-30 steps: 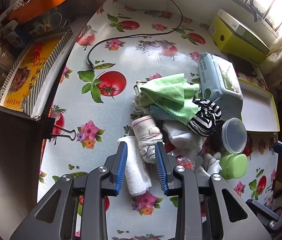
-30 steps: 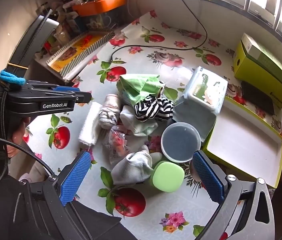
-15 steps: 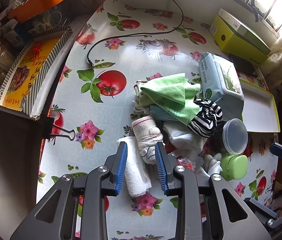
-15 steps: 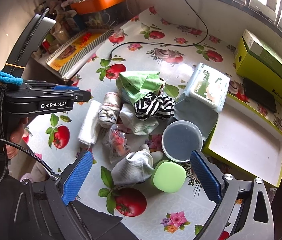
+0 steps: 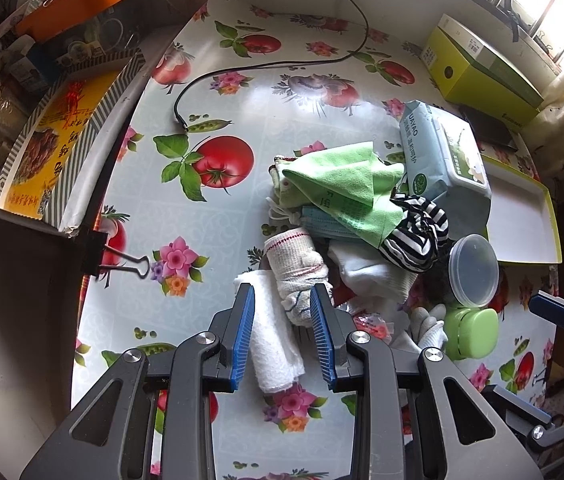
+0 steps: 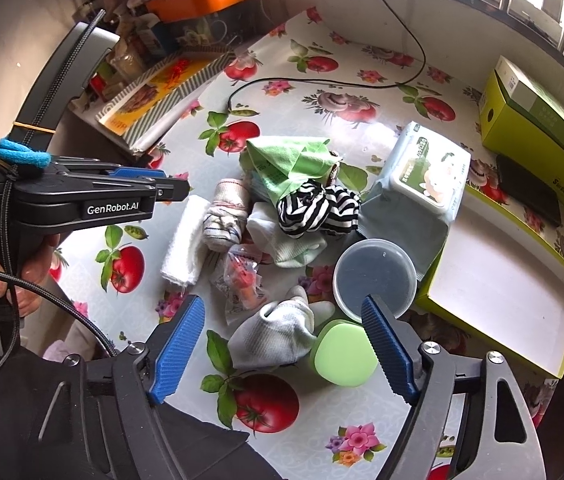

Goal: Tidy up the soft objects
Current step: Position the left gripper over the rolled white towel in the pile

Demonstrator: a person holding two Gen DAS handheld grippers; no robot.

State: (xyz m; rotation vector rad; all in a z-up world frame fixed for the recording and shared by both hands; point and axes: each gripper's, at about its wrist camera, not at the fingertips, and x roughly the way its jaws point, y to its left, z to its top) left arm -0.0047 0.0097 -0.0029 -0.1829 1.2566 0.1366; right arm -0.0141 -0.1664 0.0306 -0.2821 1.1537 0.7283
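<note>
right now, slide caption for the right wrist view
Right gripper, jaws closing, above a white glove and green case.

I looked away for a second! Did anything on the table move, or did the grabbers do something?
Only the right gripper changed: its jaws are closing a little above the white glove and green case, not touching either yet. The left gripper stayed half open over the rolled white towel. The green cloth, striped sock and wipes pack all lie where they were.
</note>
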